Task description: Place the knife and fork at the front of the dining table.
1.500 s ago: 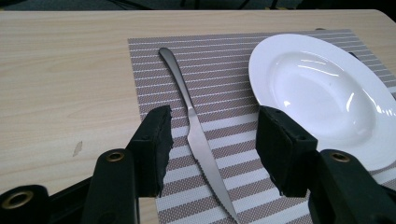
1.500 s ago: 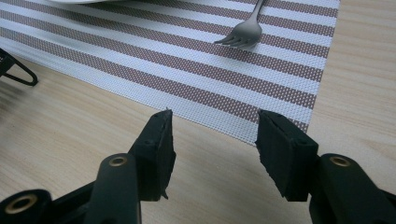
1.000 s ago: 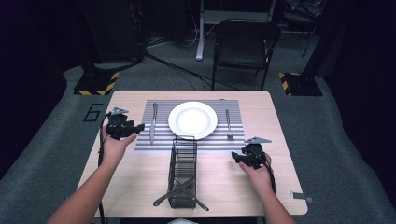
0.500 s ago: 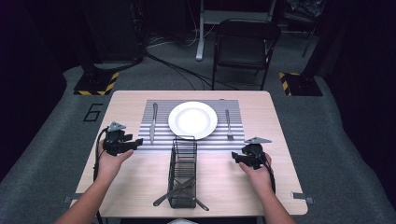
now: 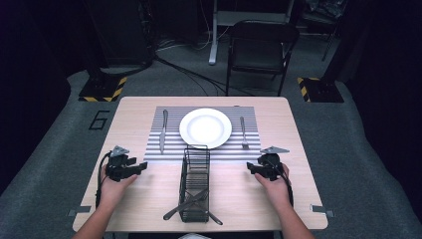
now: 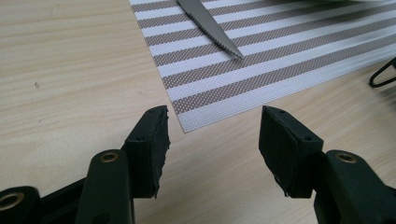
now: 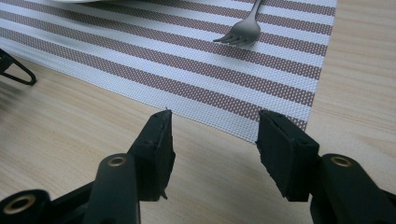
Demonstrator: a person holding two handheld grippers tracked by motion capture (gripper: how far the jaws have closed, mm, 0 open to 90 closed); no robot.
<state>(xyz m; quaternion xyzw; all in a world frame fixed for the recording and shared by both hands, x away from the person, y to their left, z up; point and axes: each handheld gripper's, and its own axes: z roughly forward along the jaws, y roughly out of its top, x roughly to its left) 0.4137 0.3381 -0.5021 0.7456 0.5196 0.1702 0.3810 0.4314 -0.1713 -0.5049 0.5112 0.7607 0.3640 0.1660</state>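
Observation:
A striped placemat (image 5: 171, 144) lies on the wooden table (image 5: 129, 107) with a white plate (image 5: 205, 128) at its middle. A knife (image 5: 162, 131) lies on the mat left of the plate and a fork (image 5: 244, 133) to its right. My left gripper (image 5: 141, 167) rests low over the bare table by the mat's near left corner, open, nothing between its fingers. The left gripper view has the gripper (image 6: 212, 123) facing the knife tip (image 6: 210, 25). My right gripper (image 5: 251, 169) sits near the mat's right corner, open and empty; in its own view the gripper (image 7: 212, 123) faces the fork (image 7: 243, 30).
A black wire cutlery basket (image 5: 195, 174) stands between my hands, in front of the plate, with dark utensils (image 5: 181, 208) poking out at its near end. A folding chair (image 5: 261, 47) stands beyond the far table edge. Cables cross the floor behind.
My left hand has come back toward me and down, from beside the knife to the table near the mat's corner. The right hand has stayed where it was.

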